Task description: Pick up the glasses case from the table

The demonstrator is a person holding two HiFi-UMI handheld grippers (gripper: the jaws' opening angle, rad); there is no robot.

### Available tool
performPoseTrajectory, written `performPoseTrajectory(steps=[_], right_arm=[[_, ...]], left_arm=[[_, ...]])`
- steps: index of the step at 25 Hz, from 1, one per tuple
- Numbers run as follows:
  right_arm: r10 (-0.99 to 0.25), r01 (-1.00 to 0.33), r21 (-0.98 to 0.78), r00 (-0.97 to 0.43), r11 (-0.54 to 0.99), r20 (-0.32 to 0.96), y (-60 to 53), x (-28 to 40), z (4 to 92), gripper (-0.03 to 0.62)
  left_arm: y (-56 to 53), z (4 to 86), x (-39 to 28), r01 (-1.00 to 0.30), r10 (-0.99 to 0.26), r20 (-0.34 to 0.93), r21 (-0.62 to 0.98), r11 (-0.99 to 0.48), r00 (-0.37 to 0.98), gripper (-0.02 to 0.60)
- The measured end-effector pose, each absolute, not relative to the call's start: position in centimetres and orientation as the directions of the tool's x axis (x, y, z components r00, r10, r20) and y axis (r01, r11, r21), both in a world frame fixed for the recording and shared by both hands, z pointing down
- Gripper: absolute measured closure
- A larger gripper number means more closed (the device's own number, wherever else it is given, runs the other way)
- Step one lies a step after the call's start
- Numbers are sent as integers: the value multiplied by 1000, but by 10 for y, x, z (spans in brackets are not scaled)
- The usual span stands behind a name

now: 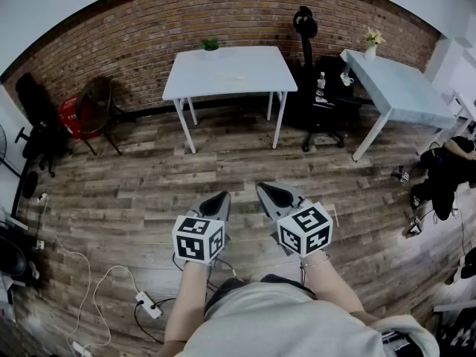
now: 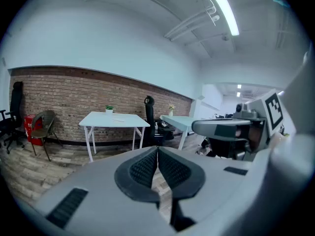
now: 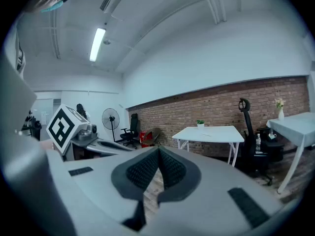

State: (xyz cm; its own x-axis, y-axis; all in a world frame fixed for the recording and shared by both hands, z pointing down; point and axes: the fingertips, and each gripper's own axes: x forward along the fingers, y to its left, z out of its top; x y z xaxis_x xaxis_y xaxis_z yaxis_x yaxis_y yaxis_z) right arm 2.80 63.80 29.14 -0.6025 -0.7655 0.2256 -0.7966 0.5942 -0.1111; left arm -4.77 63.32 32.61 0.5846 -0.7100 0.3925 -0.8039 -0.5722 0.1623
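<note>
A white table (image 1: pixel 230 69) stands far ahead by the brick wall, with a small potted plant (image 1: pixel 210 44) at its back edge. On its top lies a small pale flat object (image 1: pixel 227 78), too small to identify; the left gripper view also shows the object (image 2: pixel 119 119). My left gripper (image 1: pixel 216 201) and right gripper (image 1: pixel 271 193) hover side by side over the wooden floor, well short of the table. Both are shut with nothing between the jaws, as the left gripper (image 2: pixel 158 149) and the right gripper (image 3: pixel 159 150) show in their own views.
A second white table (image 1: pixel 401 88) with a flower vase (image 1: pixel 370 44) stands at the right. A black office chair (image 1: pixel 312 65) sits between the tables. A wicker chair (image 1: pixel 97 103) is at the left. Cables and a power strip (image 1: pixel 149 303) lie on the floor; bags (image 1: pixel 446 169) lie at the right.
</note>
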Motion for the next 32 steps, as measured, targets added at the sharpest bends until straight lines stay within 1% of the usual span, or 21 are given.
performPoseTrajectory(steps=[11,15,21,26,30,32], right_arm=[[-780,-809,-127,-587,573,218,621,35,292,595],[-778,-807,-129,-589,576,218,623,34,293,595],[-751,-778,-145,-629,612,202,629,38,300,595],[-768,-795,-164,-607,584,206,630,57,312,595],[-754,-790,-186,-613,584,237,630,63,329,595],[-766,-798,-189,-602,572,224,626,64,331,595]], left_arm=[[615,337,-57,-813,-704,424,166,-558,570,572],[614,334,-52,-808,-701,418,167,-565,578,572],[616,334,-35,-778,-680,400,164,-606,614,571],[616,338,-27,-797,-708,376,190,-573,598,571],[619,354,-17,-805,-699,405,220,-551,589,571],[618,362,-15,-807,-691,421,234,-543,587,571]])
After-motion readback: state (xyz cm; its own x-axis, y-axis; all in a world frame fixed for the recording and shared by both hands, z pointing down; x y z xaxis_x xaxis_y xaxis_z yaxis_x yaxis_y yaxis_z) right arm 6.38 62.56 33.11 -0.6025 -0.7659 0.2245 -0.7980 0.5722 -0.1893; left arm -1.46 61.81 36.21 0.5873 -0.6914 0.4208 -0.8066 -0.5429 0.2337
